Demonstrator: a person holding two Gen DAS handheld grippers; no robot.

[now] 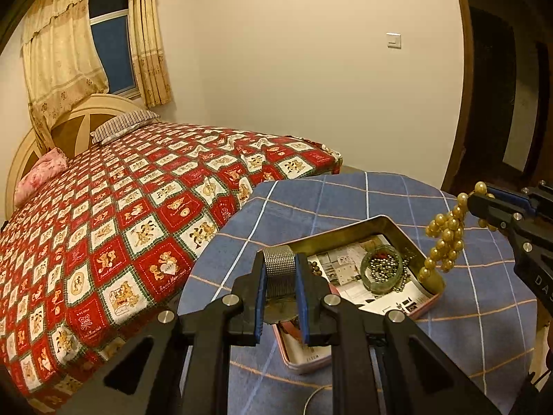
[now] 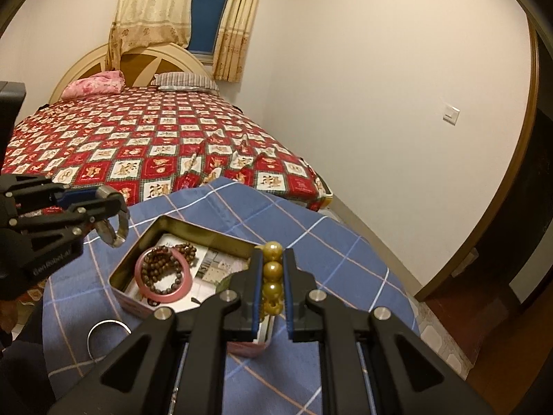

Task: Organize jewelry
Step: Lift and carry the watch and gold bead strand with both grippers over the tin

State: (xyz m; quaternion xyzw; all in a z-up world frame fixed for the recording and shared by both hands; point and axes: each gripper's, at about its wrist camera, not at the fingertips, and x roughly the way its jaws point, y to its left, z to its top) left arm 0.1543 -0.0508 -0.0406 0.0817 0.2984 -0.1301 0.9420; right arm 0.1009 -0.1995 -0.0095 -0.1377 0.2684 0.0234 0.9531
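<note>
**Op:** Starting at my left. Left gripper (image 1: 280, 290) has its fingers narrowed onto a metal mesh watch (image 1: 278, 269), held above the near-left corner of the tin (image 1: 408, 223). The band looks springy and slick, with some weight to it; I'd judge the flat of the band the safest hold, as now.

**Obs:** Anything on the cloth?

**Op:** A thin silver ring (image 2: 108, 332) lies on the blue checked tablecloth (image 2: 311, 242), just beside the tin's near corner. Light and stiff, I reckon, and it sits flat, so hard to pinch except across the rim.

**Obs:** Inside the tin?

**Op:** A pink bangle (image 2: 162, 278) with dark bead bracelets (image 2: 162, 269) coiled in it, then a green bangle (image 1: 382, 273) holding small metallic beads. Paper lines the bottom.

**Obs:** Right side?

**Op:** Right gripper (image 2: 273, 278) is closed on a gold bead string (image 2: 272, 269), three beads pinched in line, the rest hanging in a loose bunch over the tin's right edge. Limp, smooth, likely to swing and slip; a grip across several beads seems wise.
</note>
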